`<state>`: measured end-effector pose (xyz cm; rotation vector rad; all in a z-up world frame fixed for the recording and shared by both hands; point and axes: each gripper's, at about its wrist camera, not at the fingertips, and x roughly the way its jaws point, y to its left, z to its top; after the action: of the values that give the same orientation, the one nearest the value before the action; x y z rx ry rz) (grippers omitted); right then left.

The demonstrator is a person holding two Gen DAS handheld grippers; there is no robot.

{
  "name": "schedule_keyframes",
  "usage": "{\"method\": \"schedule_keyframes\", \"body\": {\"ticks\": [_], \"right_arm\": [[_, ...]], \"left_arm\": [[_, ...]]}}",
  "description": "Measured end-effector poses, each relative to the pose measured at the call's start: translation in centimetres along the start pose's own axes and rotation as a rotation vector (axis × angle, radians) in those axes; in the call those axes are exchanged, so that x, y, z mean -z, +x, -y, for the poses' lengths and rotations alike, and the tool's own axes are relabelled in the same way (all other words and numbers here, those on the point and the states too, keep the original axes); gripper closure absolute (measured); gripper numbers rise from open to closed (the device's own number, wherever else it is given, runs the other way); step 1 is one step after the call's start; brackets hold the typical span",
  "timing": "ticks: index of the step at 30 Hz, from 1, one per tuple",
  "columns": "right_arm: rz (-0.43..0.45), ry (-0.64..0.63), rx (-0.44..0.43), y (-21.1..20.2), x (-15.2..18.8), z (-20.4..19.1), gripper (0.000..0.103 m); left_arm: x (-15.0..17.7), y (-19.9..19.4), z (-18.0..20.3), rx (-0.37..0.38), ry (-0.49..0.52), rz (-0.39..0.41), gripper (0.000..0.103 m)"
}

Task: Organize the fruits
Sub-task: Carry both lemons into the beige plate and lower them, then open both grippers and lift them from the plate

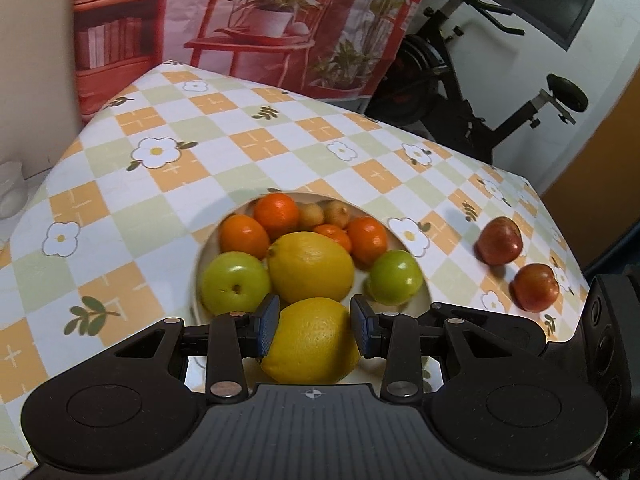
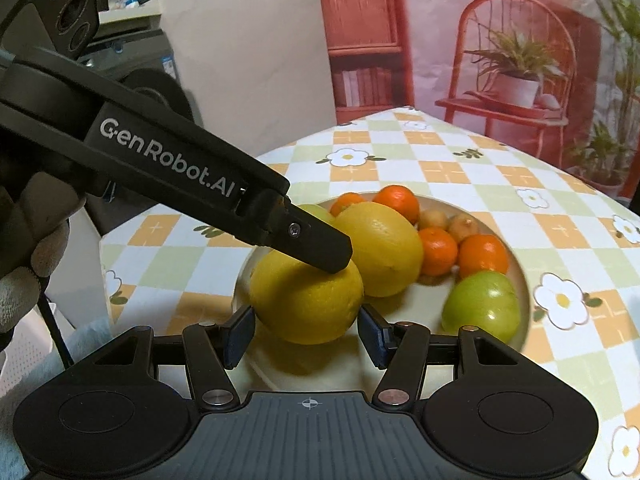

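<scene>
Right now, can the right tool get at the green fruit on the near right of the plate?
Probably yes. The green fruit lies uncovered at the edge of the plate, and the right tool is open. The left tool, shut on a lemon, is further left.

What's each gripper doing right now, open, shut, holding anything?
Left gripper: shut on the near lemon over the plate.
Right gripper: open, pads beside the same lemon, not touching it.
</scene>
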<state>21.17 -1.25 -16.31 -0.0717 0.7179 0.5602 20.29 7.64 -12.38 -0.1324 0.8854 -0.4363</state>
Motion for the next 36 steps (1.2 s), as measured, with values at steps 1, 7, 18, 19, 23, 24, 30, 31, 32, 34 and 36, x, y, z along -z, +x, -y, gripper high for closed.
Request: {"method": "schedule_keyframes", "body": {"ticks": [1, 7, 18, 19, 23, 24, 30, 31, 32, 34, 36], "right_arm": [[-0.003, -0.003, -0.001, 0.2, -0.1, 0.0, 0.05], [-0.01, -0.013, -0.003, 0.9, -0.6, -0.2, 0.05], [-0.012, -0.014, -0.005, 1.0, 0.0, 0.0, 0.05], [-0.014, -0.012, -0.004, 1.1, -0.1, 0.1, 0.05], [-0.009, -0.003, -0.004, 0.9, 0.1, 0.1, 0.049], [-0.009, -0.002, -0.005, 0.9, 0.2, 0.2, 0.049], [0.003, 0.001, -0.003, 0.4, 0.3, 0.5, 0.049], [0.009, 0.002, 0.0, 0.2, 0.4, 0.6, 0.049], [0.015, 0.002, 0.003, 0.0, 0.6, 0.5, 0.049], [0.034, 0.006, 0.008, -0.7, 0.8, 0.8, 0.049], [0.055, 0.009, 0.018, -1.5, 1.2, 1.3, 0.049]], "left_arm": [[-0.1, 0.0, -0.3, -0.001, -0.004, 0.001, 0.063], [0.0, -0.1, -0.9, -0.002, -0.016, 0.011, 0.063], [0.3, 0.1, -0.5, -0.015, 0.028, 0.013, 0.061], [0.3, 0.2, -0.5, -0.017, 0.032, 0.012, 0.06], [0.3, 0.4, -0.4, -0.025, 0.033, 0.011, 0.059], [0.3, 0.4, -0.5, -0.026, 0.034, 0.011, 0.059], [0.3, 0.4, -0.5, -0.036, 0.034, 0.015, 0.056], [0.3, 0.3, -0.4, -0.038, 0.035, 0.016, 0.056], [0.3, 0.3, -0.4, -0.04, 0.036, 0.017, 0.056], [0.4, 0.3, -0.3, -0.045, 0.037, 0.019, 0.056], [0.4, 0.3, -0.2, -0.048, 0.034, 0.02, 0.056]]}}
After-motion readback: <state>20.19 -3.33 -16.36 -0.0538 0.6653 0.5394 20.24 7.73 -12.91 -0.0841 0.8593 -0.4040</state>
